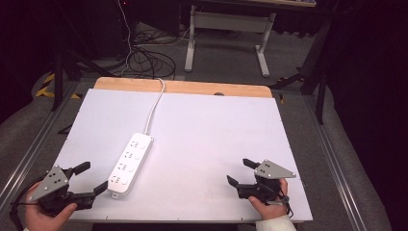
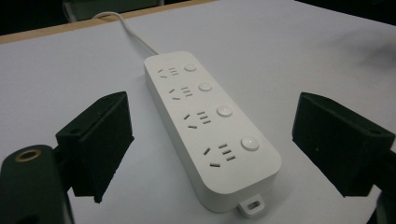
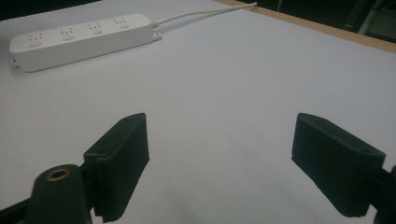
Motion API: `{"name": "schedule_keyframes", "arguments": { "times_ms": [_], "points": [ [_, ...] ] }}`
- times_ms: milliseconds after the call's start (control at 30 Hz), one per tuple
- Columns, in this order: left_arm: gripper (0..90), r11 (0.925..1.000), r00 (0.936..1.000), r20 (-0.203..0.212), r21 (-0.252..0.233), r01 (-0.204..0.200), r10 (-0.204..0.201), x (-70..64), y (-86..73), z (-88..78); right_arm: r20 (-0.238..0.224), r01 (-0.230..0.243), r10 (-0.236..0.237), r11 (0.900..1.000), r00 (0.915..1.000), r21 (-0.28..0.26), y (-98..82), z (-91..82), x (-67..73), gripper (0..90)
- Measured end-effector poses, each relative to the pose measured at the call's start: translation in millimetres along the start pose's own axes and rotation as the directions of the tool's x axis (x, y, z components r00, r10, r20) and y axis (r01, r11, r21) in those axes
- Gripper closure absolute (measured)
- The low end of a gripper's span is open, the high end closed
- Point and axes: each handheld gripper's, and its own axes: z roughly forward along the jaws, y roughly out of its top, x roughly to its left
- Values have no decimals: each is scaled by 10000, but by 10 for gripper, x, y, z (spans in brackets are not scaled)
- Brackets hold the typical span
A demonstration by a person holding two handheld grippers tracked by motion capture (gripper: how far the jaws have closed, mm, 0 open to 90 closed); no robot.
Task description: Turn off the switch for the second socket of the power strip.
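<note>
White and long, the power strip [image 1: 129,165] lay near-to-far on the table's [image 1: 216,130] left half, just right of our left gripper [image 1: 91,178], jaws apart and empty, while our equally open right gripper [image 1: 239,172] sat well apart.

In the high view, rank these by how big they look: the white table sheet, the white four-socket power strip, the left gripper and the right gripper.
1. White table sheet, by far the largest.
2. White four-socket power strip.
3. Left gripper and right gripper: they look about alike, jaws apart on both, so no ranking between them. With their hand-held bodies they come close to the strip's length.
</note>
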Motion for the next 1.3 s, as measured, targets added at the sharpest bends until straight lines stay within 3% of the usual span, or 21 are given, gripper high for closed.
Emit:
{"name": "schedule_keyframes", "arguments": {
  "times_ms": [233, 600, 900, 1300],
  "points": [
    [144, 10000, 10000, 17, 20, -67, 67, -14, 21, -19, -62, 111, -111, 9999, 9999, -6, 0, 0, 8, 192],
    [152, 9986, 9986, -121, 185, -505, 507, -38, 65, -46, -108, 132, -132, 9999, 9999, -53, 1, -5, 12, 206],
    [219, 9995, 9992, 405, 300, 17, -30, 3, 124, -44, -441, 239, -243, 9997, 9987, -103, 4, 7, 39, 207],
    [261, 9977, 9988, 369, 582, -333, 312, -5, 310, 11, -475, 126, -129, 9999, 9988, -61, -3, 19, 26, 207]
  ]
}}
